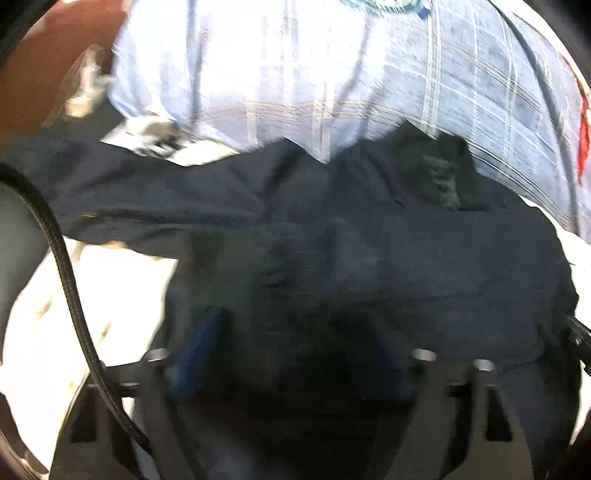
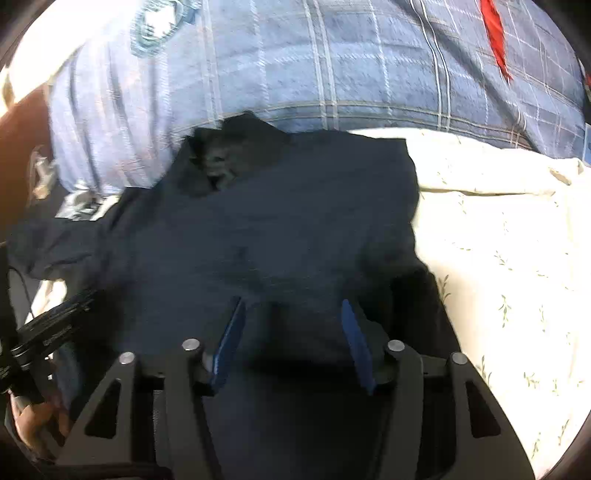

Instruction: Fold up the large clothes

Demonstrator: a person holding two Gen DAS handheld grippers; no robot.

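We see a dark navy garment (image 2: 280, 229) spread over a bed covered by a cream sheet (image 2: 509, 266) with a small leaf print, and it fills the middle of both wrist views. Its far edge reaches a blue plaid bedcover (image 2: 332, 66), which bears a round pale patch (image 2: 159, 22) and a red mark (image 2: 496, 40). A bunched, darker fold (image 2: 221, 162) sits at that far edge, close to the plaid cloth. One part of the garment trails off to the left in the left wrist view, lying over the sheet (image 1: 74, 314). The right gripper (image 2: 293, 343) points down over the near part of the garment with its blue pads (image 2: 231, 350) apart; cloth lies under and between them, yet they do not press on it, so it stands open. The left gripper (image 1: 288, 354) is blurred and in shadow (its pads are barely readable), but the fingers (image 1: 195, 350) stand wide apart above the dark cloth, also open. A black braided cable (image 1: 74, 295) crosses the left side of that view. In the right wrist view the other tool's black frame (image 2: 51, 332) shows at the left edge, with part of a hand (image 2: 33, 421) below it.
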